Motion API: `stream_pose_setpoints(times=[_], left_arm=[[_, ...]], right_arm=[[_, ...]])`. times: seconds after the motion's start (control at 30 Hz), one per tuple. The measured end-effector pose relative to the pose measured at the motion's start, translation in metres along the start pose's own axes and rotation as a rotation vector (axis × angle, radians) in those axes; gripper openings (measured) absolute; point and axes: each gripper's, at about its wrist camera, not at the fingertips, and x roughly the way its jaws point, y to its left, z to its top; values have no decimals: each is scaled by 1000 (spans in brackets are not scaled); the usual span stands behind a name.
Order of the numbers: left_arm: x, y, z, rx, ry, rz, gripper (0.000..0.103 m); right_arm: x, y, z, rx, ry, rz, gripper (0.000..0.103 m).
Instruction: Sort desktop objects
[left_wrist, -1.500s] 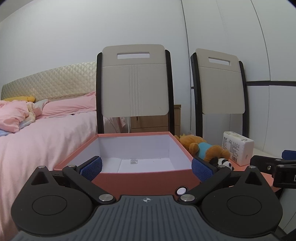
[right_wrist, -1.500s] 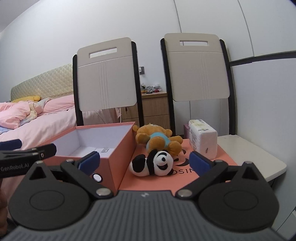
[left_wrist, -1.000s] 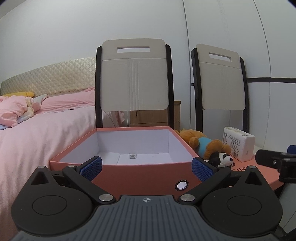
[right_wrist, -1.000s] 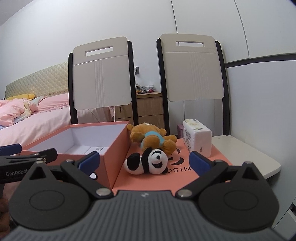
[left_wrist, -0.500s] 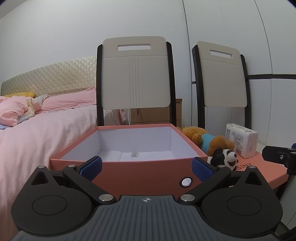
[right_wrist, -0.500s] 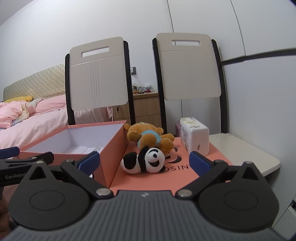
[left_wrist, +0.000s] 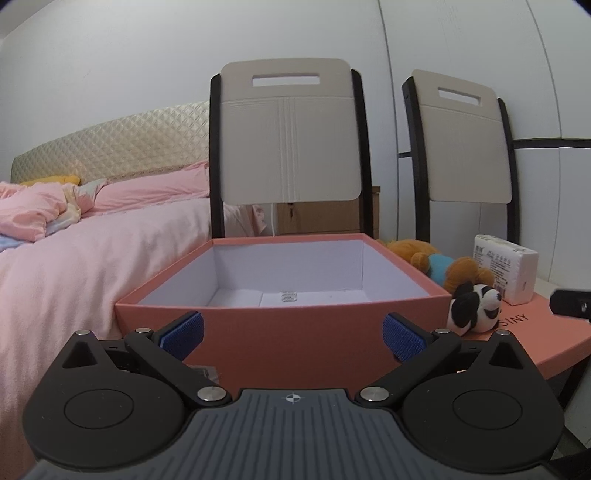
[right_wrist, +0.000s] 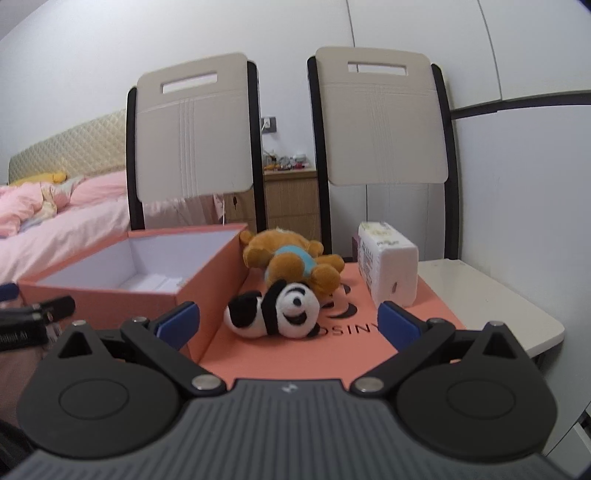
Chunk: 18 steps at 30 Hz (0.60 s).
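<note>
An open salmon-pink box (left_wrist: 288, 339) with a white inside stands in front of my left gripper (left_wrist: 293, 334), which is open and empty, just short of its front wall. The box also shows in the right wrist view (right_wrist: 207, 284). Right of it, on the pink lid (right_wrist: 332, 354), lie a panda plush (right_wrist: 280, 310), a brown bear plush in a blue shirt (right_wrist: 291, 258) and a white tissue pack (right_wrist: 388, 266). My right gripper (right_wrist: 288, 319) is open and empty, just in front of the panda. The plushes (left_wrist: 472, 304) and tissue pack (left_wrist: 506, 267) also show at the left view's right.
Two beige chairs (right_wrist: 195, 140) (right_wrist: 384, 122) stand behind the box. A bed with pink bedding (left_wrist: 92, 236) lies left. A wooden nightstand (right_wrist: 291, 199) is behind the chairs. The lid rests on a white table (right_wrist: 498, 302) by the right wall.
Both grippers have dropped a little and drawn nearer; the box and the plushes now look larger and closer. Both stay open.
</note>
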Motion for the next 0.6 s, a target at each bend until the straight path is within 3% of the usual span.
stream_pose_setpoints(times=[0.6], left_arm=[[-1,-20,-9,48,24,-26,103]], right_arm=[[-4,-8,-4,50,11,-8,103]])
